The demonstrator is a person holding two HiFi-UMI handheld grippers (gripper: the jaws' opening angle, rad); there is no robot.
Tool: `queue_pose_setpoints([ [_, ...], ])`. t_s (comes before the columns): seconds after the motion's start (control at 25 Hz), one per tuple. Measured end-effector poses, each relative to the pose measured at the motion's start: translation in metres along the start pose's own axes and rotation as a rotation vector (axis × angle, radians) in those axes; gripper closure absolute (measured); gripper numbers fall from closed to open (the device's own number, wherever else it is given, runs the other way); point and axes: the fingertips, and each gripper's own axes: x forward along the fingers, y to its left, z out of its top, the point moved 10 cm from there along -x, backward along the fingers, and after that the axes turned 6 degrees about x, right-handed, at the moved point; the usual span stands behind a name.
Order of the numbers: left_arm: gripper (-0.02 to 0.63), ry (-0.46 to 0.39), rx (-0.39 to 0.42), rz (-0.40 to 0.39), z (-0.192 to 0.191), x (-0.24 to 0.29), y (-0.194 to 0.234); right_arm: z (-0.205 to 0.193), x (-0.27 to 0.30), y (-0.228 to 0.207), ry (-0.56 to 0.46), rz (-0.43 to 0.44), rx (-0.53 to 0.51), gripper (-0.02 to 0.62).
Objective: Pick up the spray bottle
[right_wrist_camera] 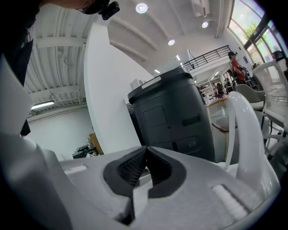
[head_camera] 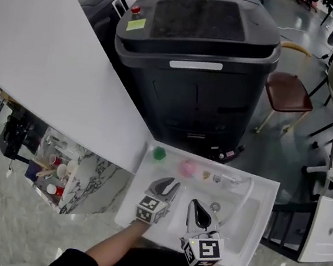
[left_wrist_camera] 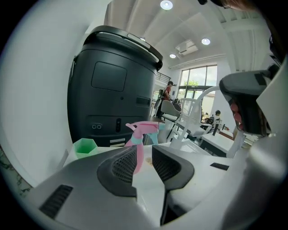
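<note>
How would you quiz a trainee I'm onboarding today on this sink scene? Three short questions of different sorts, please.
1. True or false: the left gripper is shut on the pink spray bottle.
2. In the left gripper view, what stands left of the spray bottle? A) a green cup B) a red mug C) a sponge
3. Fill in: the right gripper has its jaws ____.

Key
1. False: its jaws stand apart, and the bottle stands ahead of them, not gripped.
2. A.
3. Shut, with nothing between them.
</note>
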Motion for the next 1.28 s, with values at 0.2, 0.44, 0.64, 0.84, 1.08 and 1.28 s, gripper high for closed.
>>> queue_pose_setpoints([
  [0.2,0.446,0.03,0.012,-0.008,-0.008,0.023,0.002,-0.001,0.016,-0.006,0.065,-0.033,-0.039,0.597],
  [0.44,0.403,0.018,0.048,-0.034,-0.016,0.046,0.007,-0.01,0.035,0.0,0.088,-0.12,-0.118,0.597],
  [0.64,0.34,0.037,0.066,-0.009,-0.02,0.058,0.013,-0.03,0.044,-0.011,0.125,-0.152,-0.095,0.597],
  [0.84,0.279,0.05,0.114,-0.022,-0.024,0.073,0.021,-0.043,0.051,-0.021,0.142,-0.166,-0.068,0.597],
  [1.08,0.233,0.087,0.087,-0.022,-0.034,0.095,0.027,-0.048,0.053,-0.023,0.137,-0.146,-0.044,0.597],
  [1.28,0.225,0.104,0.156,-0.036,-0.042,0.11,0.027,-0.054,0.05,-0.026,0.131,-0.138,-0.036,0.597],
])
